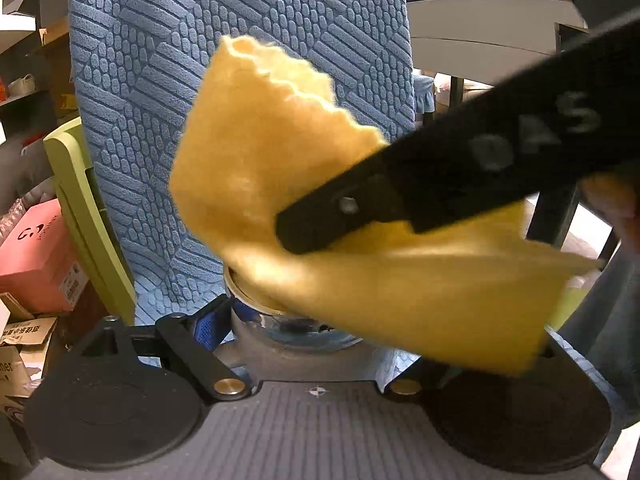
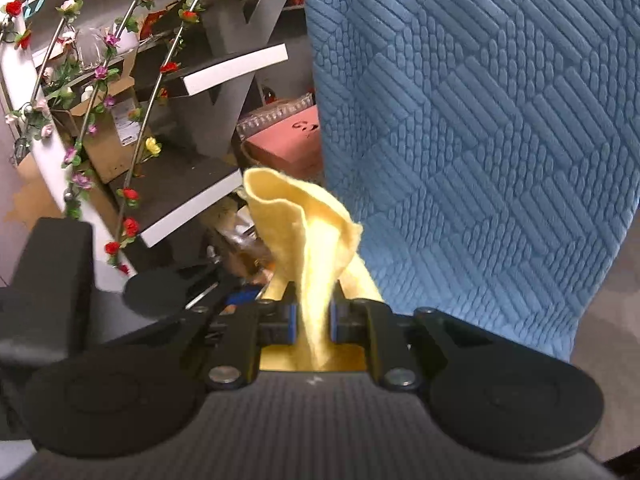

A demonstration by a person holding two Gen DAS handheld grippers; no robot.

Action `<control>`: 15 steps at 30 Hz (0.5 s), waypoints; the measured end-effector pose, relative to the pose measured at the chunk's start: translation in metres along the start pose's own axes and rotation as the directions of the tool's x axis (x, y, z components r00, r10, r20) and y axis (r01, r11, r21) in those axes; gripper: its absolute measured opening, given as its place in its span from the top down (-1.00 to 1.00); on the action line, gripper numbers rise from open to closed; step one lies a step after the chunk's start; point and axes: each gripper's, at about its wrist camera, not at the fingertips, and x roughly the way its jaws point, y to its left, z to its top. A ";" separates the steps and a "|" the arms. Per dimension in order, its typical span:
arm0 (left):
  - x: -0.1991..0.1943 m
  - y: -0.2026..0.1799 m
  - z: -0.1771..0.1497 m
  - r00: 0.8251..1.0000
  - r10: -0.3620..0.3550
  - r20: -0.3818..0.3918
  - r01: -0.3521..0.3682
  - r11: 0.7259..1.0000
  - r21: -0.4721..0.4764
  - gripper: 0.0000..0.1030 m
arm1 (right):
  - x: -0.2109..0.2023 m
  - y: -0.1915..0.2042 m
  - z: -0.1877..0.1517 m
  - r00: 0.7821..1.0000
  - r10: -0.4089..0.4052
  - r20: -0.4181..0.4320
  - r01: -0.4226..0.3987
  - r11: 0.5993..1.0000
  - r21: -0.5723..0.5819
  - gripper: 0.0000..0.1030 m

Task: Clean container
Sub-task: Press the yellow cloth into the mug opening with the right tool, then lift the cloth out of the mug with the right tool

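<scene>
Mid-wipe, by the look of it: right gripper clamped tight on a yellow cloth, blue pads pinching its gathered middle, loose folds standing up ahead of the fingertips. Seen from the left wrist, the same cloth draped over and partly stuffed into the mouth of the container, right gripper's black finger pressing it down from the upper right.

Left gripper spread wide around the container, apparently gripping its sides; one blue pad visible against the left wall, the other hidden under the cloth, so contact on that side not confirmed. Container sits straight ahead between the left fingers, just beyond the tool's nose.

Next, probably: push the cloth deeper and twist around the inner wall, holding the container steady against the turn.

Cloth soft, fleecy, with scalloped edge. Container round, shiny, metal rim, body seemingly clear or reflective. Behind both, a blue cover with embossed brick-like quilting.
</scene>
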 end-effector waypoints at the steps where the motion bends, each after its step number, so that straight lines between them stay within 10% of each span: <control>1: 0.000 0.001 0.000 1.000 0.001 0.000 -0.001 1.000 -0.002 -0.76 | 0.003 -0.002 0.001 1.000 0.003 0.008 -0.003 1.000 0.013 0.70; 8: -0.001 0.002 0.001 1.000 0.004 -0.012 -0.004 1.000 -0.017 -0.76 | -0.004 -0.009 0.000 0.998 0.032 0.056 -0.037 0.995 0.089 0.70; 12: -0.001 0.002 0.001 1.000 0.005 -0.018 -0.005 1.000 -0.024 -0.76 | -0.043 -0.036 -0.004 0.969 -0.161 0.190 0.118 0.968 0.222 0.70; 15: -0.001 0.003 0.002 1.000 0.005 -0.021 -0.005 1.000 -0.027 -0.76 | -0.048 -0.060 -0.017 0.933 -0.333 0.134 0.285 0.915 0.285 0.69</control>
